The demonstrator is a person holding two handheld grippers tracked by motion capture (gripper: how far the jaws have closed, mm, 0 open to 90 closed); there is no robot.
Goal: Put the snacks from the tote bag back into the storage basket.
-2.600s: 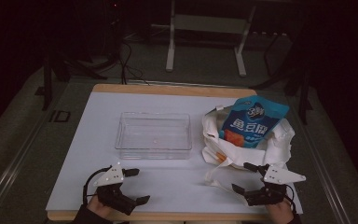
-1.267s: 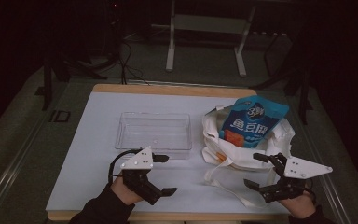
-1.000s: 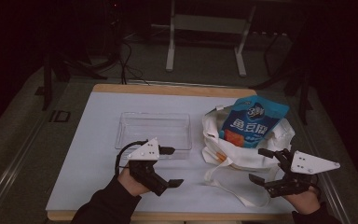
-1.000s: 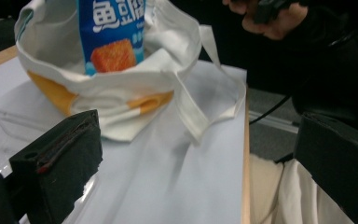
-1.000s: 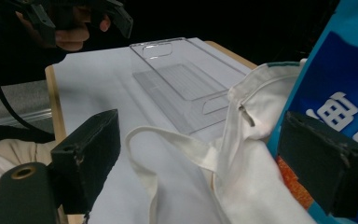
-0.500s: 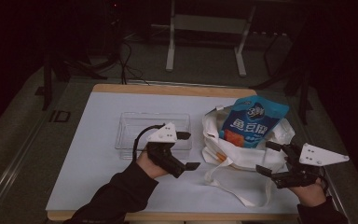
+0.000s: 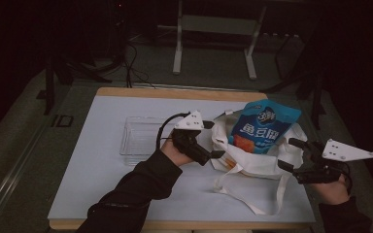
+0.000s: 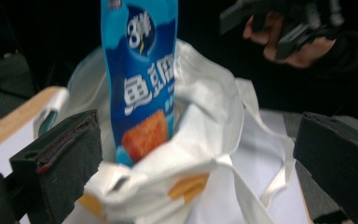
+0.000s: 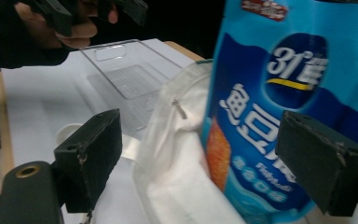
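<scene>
A white cloth tote bag (image 7: 252, 160) lies at the right of the table with a blue snack pouch (image 7: 264, 126) standing out of its mouth. My left gripper (image 7: 212, 140) is open at the bag's left rim; in the left gripper view the bag (image 8: 200, 154) and pouch (image 8: 142, 70) sit between its wide-apart jaws. My right gripper (image 7: 291, 154) is open at the bag's right side. In the right gripper view its jaws frame the pouch (image 9: 279, 116) and bag cloth (image 9: 177, 154).
A clear plastic tray (image 7: 141, 138) stands empty at the table's middle, left of the bag, and appears as the tray (image 9: 126, 79) in the right gripper view. The bag's straps (image 7: 243, 196) trail toward the table's front edge. Dark floor surrounds the white table (image 7: 92, 165).
Both grippers rose from the front edge and moved toward the bag: the left one travelled right and forward to the bag's left rim, the right one lifted up at its right side.
</scene>
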